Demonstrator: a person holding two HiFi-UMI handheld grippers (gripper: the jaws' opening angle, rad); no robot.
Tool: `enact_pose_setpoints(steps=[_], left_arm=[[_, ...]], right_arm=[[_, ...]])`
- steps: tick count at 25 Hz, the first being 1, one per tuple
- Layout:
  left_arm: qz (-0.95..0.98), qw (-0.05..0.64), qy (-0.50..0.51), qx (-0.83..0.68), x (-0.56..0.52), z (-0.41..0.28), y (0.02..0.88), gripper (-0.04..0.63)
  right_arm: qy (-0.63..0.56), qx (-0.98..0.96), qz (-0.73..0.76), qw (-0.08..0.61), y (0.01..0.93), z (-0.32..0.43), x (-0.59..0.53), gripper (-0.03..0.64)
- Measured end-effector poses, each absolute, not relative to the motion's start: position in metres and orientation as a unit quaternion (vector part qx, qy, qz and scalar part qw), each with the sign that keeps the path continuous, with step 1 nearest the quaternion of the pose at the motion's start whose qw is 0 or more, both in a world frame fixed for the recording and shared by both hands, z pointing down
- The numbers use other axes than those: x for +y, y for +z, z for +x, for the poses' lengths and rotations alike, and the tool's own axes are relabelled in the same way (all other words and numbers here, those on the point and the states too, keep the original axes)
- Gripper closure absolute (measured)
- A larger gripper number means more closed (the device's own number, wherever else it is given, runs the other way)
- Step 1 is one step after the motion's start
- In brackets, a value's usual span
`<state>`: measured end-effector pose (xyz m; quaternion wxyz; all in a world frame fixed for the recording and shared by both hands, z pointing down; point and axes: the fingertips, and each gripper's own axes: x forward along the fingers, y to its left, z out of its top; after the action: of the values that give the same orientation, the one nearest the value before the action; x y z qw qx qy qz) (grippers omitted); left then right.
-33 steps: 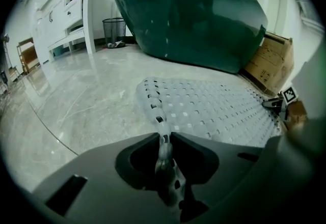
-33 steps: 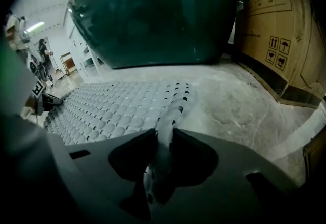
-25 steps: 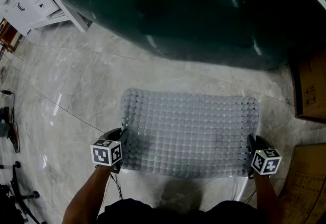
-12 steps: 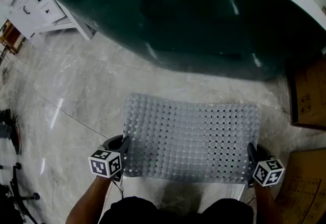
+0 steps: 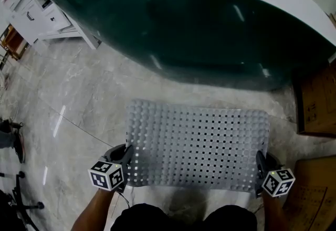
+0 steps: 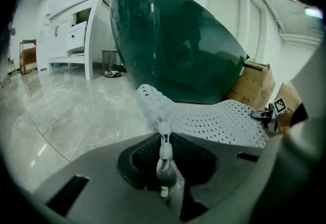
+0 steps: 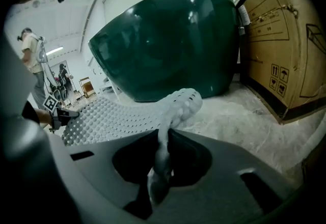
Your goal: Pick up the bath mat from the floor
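Observation:
The bath mat (image 5: 198,143) is pale grey, studded and full of small holes. It hangs stretched between my two grippers, lifted off the marble floor. My left gripper (image 5: 124,160) is shut on its near left corner, and the mat (image 6: 204,121) runs away from those jaws toward the right. My right gripper (image 5: 261,168) is shut on the near right corner, where the mat (image 7: 127,113) curls up between the jaws. Each gripper shows in the other's view: the right gripper (image 6: 269,114) and the left gripper (image 7: 58,114).
A dark green bathtub (image 5: 199,25) with a white rim fills the far side. Cardboard boxes (image 5: 317,104) stand at the right, one more at the near right (image 5: 310,193). A white drawer cabinet (image 5: 37,17) is at the far left. A person (image 7: 34,65) stands far off.
Both grippers have raised the mat higher off the floor and drawn it slightly toward me. The holes now show through it. The view has tipped up, showing the tub's white rim.

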<state>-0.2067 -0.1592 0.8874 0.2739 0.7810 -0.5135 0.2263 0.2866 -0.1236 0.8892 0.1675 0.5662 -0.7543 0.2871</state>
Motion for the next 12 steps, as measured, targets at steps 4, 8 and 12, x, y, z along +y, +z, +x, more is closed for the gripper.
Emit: enact_pose_setpoints(steps=[4,8,12], left_arm=[[0.786,0.27,0.211,-0.514,-0.162,-0.205,0.861,0.541],[0.789,0.268,0.192,-0.518,-0.161,-0.206,0.828,0.541],[0.788,0.264,0.177,-0.528,-0.157,-0.209,0.789,0.541]], right_arm=[[0.28,-0.76,0.565,0.159,0.86,0.281,-0.129,0.569],[0.274,-0.764,0.564,0.15,0.827,0.274,-0.13,0.57],[0.275,-0.762,0.569,0.141,0.788,0.273,-0.131,0.571]])
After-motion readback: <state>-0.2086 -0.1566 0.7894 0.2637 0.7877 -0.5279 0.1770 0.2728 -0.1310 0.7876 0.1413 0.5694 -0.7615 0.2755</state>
